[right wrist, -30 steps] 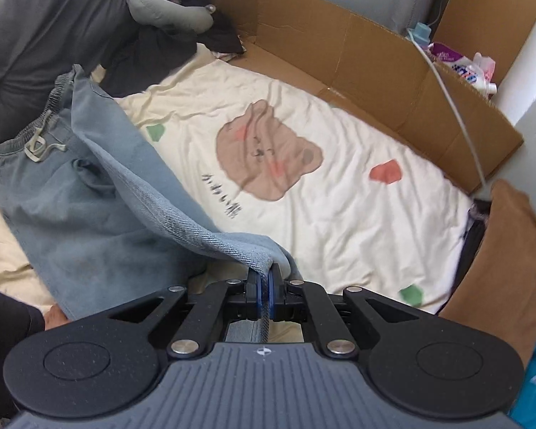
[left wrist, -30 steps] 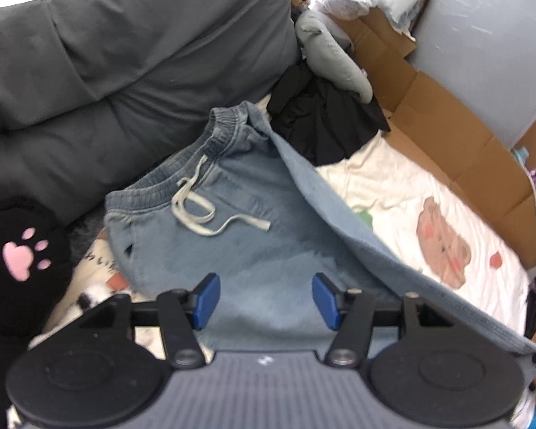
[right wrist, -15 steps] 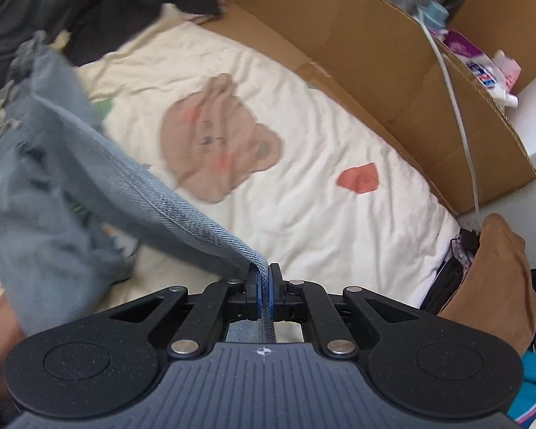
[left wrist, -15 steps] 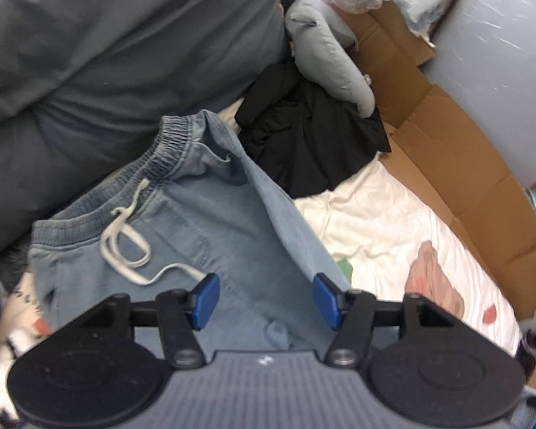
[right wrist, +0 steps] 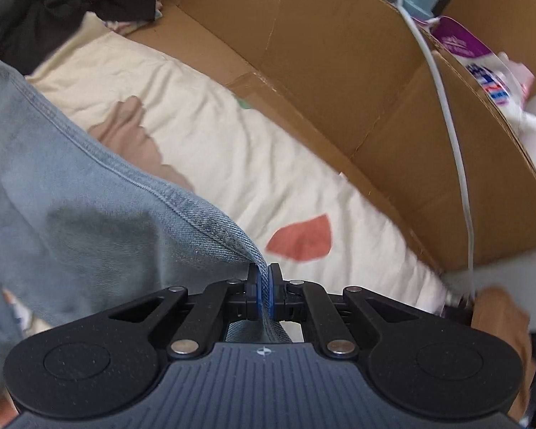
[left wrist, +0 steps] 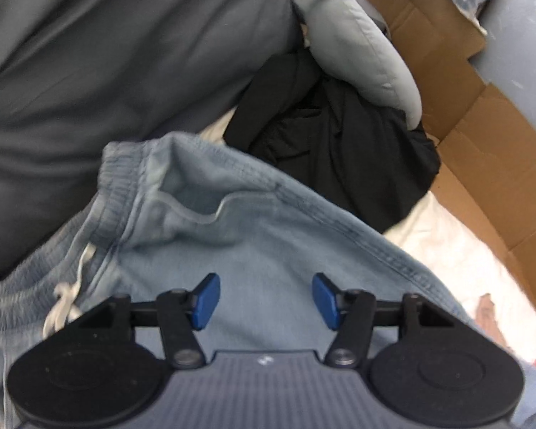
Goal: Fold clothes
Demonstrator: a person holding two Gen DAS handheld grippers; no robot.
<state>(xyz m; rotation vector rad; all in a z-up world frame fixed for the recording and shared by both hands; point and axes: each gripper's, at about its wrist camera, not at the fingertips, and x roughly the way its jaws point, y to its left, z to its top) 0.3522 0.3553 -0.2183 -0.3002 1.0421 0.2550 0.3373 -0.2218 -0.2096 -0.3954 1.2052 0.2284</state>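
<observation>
Denim shorts [right wrist: 71, 214] are clamped at the hem by the right hand-held gripper [right wrist: 263, 295], waistband far left, beneath the parted, empty left hand-held gripper [left wrist: 266, 301].

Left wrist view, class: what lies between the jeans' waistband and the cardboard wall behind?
A heap of black clothing lies between the jeans and the cardboard, with a grey cushion resting on its far edge. The left wrist view shows this.

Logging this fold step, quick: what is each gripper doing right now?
Left gripper: open, holding nothing, above the denim shorts.
Right gripper: shut on the shorts' hem.
</observation>
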